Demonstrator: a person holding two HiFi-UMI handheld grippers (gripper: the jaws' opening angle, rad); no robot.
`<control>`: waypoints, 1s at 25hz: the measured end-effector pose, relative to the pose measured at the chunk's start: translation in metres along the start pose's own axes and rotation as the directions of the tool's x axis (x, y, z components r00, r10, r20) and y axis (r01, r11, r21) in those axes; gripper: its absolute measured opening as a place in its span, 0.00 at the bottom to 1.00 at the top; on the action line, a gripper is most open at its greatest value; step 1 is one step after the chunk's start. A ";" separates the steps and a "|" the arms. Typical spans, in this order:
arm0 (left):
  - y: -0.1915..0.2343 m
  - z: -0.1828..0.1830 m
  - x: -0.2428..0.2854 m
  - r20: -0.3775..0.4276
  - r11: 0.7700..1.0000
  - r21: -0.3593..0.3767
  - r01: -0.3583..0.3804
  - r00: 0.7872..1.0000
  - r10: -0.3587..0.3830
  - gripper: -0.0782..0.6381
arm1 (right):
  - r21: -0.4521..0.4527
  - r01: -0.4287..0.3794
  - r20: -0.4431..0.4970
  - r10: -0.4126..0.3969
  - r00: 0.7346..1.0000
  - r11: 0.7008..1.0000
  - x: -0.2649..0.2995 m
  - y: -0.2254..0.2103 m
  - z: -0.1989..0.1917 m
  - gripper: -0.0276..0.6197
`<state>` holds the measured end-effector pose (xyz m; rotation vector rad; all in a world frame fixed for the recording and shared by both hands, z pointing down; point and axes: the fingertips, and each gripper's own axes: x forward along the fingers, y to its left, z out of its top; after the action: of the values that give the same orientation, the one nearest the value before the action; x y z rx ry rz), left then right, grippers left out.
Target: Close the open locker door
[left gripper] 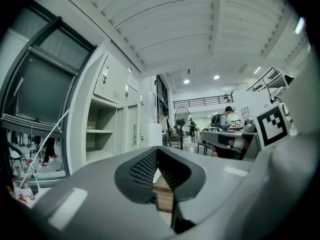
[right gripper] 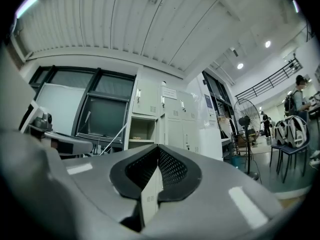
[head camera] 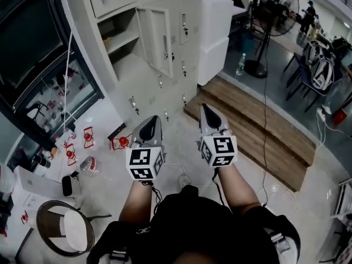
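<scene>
here the locker door [head camera: 155,40] hangs open, shelf [head camera: 122,40] inside; left tongs [head camera: 151,121] and right tongs [head camera: 208,110] pinched together.

The left claw [head camera: 155,120] and right claw [head camera: 205,109] are grey tapering shells with black perforated pads [right gripper: 142,169]. Each carries a white cube [head camera: 144,163] printed with black square markers. The person wears a black garment [head camera: 190,221].

The tall metal locker cabinet [head camera: 146,84] and its open door [head camera: 155,40] are pale grey-white. The left gripper [head camera: 153,120] and right gripper [head camera: 206,109] are grey, their cubes [head camera: 144,164] patterned with black-and-white squares.
</scene>
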<state>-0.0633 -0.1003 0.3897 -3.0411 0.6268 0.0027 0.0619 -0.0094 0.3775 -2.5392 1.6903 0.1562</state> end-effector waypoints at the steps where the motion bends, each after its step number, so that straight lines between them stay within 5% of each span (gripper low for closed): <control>1: 0.003 0.000 0.013 -0.002 1.000 -0.002 0.000 1.000 0.000 0.11 | -0.001 -0.004 -0.003 0.004 1.000 1.000 0.011 -0.005 -0.001 0.06; 16: 0.084 0.015 0.188 -0.005 0.999 -0.010 -0.052 0.999 0.052 0.11 | 0.006 -0.076 -0.013 0.076 0.997 0.997 0.200 -0.066 -0.007 0.06; 25: 0.117 0.012 0.232 -0.032 0.996 -0.003 -0.093 0.995 0.093 0.11 | 0.039 -0.122 -0.016 0.123 0.992 0.992 0.262 -0.074 -0.012 0.06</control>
<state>0.1036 -0.2985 0.3715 -3.0192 0.7711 -0.0413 0.2311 -0.2225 0.3558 -2.4178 1.8378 0.1084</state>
